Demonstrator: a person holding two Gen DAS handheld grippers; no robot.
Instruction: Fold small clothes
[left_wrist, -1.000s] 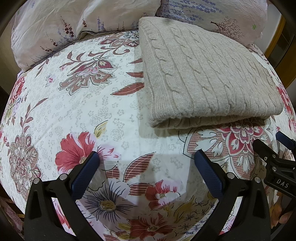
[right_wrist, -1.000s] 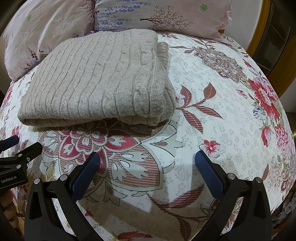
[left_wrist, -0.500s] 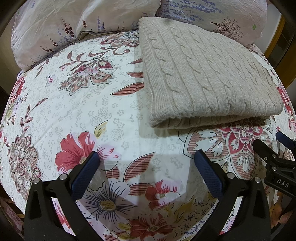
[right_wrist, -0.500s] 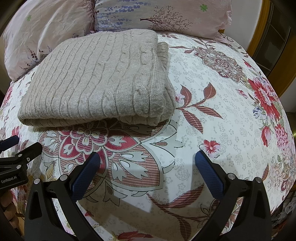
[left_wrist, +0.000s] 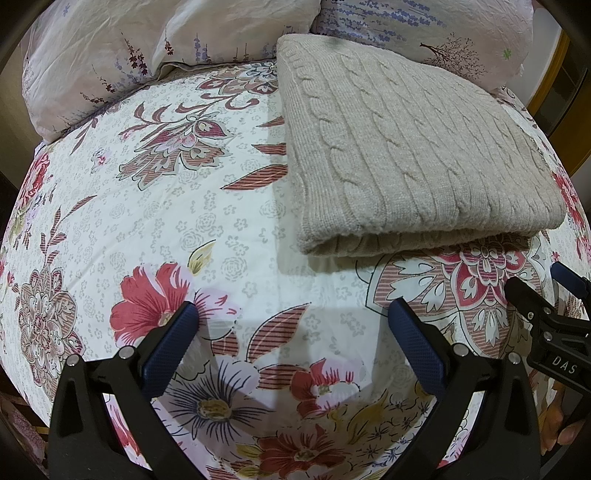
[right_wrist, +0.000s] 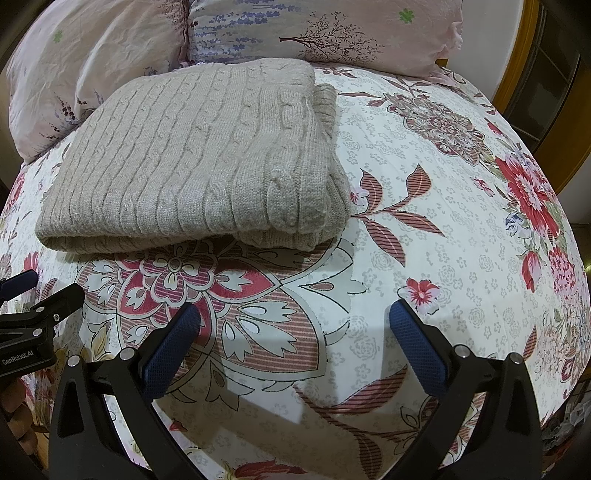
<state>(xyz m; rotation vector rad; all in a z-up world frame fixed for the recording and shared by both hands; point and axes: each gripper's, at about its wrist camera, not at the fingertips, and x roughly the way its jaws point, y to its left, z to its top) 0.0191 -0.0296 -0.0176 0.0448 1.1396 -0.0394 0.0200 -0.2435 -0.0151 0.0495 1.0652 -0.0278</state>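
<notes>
A beige cable-knit sweater (left_wrist: 406, 158) lies folded in a neat rectangle on the flowered bedspread (left_wrist: 184, 221). It also shows in the right wrist view (right_wrist: 199, 162), folded edge toward me. My left gripper (left_wrist: 291, 317) is open and empty, hovering over the bedspread short of the sweater's near left corner. My right gripper (right_wrist: 293, 319) is open and empty, short of the sweater's near right corner. Each gripper shows at the edge of the other's view: the right one (left_wrist: 546, 291) and the left one (right_wrist: 40, 291).
Two pale flowered pillows (left_wrist: 147, 48) (right_wrist: 332, 29) lie behind the sweater at the head of the bed. A wooden frame (right_wrist: 546, 92) stands to the right of the bed. The bedspread (right_wrist: 443, 221) stretches to the right of the sweater.
</notes>
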